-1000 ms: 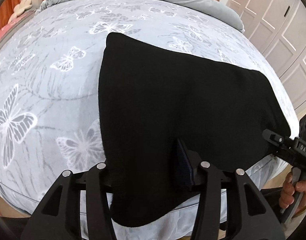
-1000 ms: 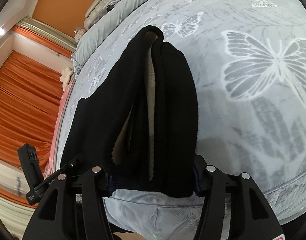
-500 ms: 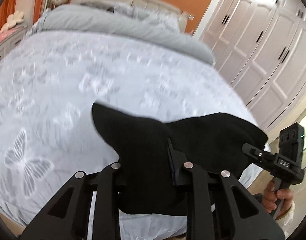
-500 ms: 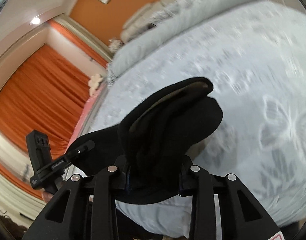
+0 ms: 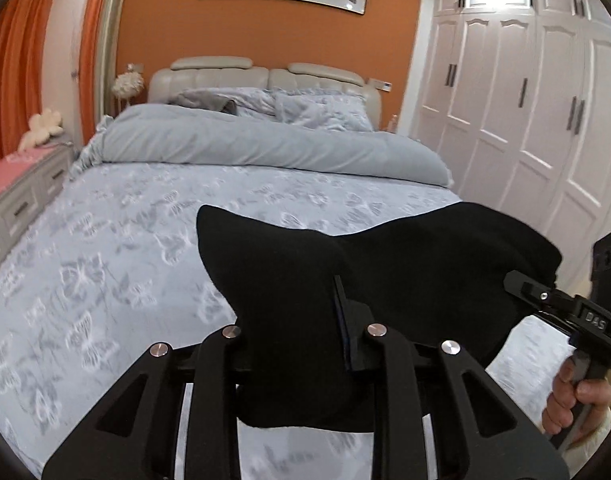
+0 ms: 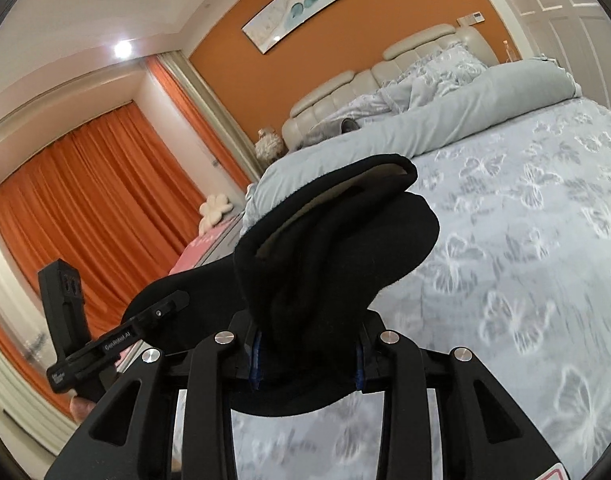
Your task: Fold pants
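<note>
Left wrist view: the left tool (image 5: 301, 336) is clamped on the black pants (image 5: 385, 280), and the right tool (image 6: 305, 356) too. The pants hang above the bed (image 5: 125, 240), probably so the fold can fall straight.

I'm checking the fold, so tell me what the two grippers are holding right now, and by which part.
Both hold the black pants, raised above the bed. The left gripper and right gripper each clamp a bunched edge at opposite ends; which part of the pants cannot be told.

Black pants (image 5: 385, 272) bunched, held aloft above bed, pale lining showing.
</note>
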`<action>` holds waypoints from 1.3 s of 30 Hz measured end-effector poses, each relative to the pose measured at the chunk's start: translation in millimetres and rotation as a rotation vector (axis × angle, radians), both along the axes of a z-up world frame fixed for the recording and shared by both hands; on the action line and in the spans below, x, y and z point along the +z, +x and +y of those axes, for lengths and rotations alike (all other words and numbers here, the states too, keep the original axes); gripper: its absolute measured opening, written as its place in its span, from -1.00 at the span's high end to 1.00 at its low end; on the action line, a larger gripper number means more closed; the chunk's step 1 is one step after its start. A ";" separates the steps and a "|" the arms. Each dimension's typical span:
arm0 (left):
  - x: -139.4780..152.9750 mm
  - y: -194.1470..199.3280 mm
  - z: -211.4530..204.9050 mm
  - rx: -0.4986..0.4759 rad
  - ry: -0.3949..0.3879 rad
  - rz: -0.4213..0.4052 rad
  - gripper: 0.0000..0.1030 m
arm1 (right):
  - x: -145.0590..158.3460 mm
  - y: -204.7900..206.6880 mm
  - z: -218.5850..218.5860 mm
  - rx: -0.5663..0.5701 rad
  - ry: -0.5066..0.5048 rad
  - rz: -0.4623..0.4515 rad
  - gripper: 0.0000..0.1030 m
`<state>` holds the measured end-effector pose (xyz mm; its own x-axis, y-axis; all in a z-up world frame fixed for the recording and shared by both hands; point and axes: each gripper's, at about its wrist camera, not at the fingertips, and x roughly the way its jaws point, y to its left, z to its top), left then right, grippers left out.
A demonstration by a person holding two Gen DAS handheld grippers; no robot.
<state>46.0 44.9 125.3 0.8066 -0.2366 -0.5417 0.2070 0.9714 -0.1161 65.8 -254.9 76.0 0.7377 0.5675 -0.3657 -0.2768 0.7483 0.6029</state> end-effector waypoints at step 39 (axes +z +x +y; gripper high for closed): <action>-150.3 191.2 -15.8 -0.010 0.092 0.037 0.51 | -155.3 193.0 -3.2 -0.071 -0.048 0.190 0.40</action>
